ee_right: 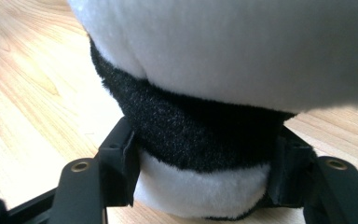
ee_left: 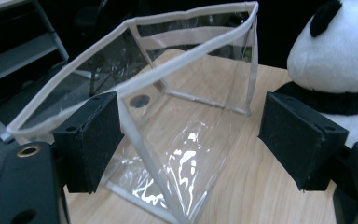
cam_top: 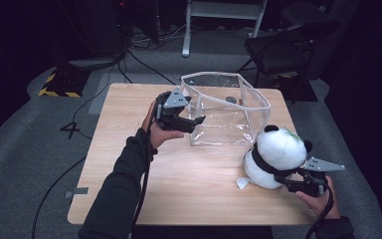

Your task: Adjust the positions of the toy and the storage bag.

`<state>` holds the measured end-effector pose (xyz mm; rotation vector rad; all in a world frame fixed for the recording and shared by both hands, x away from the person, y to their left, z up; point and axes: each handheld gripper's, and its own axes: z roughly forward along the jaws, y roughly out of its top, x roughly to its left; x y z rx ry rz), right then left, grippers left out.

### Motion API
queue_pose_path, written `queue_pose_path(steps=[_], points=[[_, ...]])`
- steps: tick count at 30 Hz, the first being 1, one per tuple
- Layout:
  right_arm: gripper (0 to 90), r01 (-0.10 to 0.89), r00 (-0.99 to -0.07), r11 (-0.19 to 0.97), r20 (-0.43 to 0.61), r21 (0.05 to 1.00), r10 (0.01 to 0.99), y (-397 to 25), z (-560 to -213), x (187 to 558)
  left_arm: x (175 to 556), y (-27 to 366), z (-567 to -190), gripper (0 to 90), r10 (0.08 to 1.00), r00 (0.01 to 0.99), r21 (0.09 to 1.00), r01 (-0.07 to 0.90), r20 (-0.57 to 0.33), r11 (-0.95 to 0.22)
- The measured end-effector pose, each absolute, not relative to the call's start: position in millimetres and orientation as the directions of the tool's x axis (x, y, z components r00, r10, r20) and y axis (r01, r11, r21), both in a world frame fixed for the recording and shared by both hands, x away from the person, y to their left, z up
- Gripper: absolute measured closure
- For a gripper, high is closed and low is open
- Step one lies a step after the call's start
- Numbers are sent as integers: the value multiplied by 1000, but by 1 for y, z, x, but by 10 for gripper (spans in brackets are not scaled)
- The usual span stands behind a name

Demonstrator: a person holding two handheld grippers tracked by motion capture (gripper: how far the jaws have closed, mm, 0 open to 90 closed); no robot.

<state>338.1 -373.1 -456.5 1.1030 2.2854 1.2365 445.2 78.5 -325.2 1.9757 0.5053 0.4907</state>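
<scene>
- Left gripper: matte black body with a grey three-cornered plate on top; a black cable trails from it along the dark sleeve.
- Seen in its own view, the left gripper has two blocky black jaws with small screw holes in the pads, and brass-ringed holes on the arms below.
- Right gripper: black too, the same grey plate — its cable loops off by the wrist.
- Right gripper up close: black jaw arms, each with a brass eyelet.
</scene>
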Motion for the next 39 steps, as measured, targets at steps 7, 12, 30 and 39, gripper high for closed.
queue_pose_path(steps=[7,12,30,39], points=[[381,479,-635,325,67,815,770,-371,-456,338,467,41,-306,225,517,843,867,144,145,-477],[380,482,-622,312,69,818,780,-375,-457,338,482,12,-315,226,501,848,832,148,172,-535],[370,476,-631,305,79,825,772,-375,-459,343,505,-13,-324,408,565,791,786,189,233,-588],[364,477,-634,300,87,826,769,-376,-460,344,523,-35,-332,246,532,838,734,284,123,-617]])
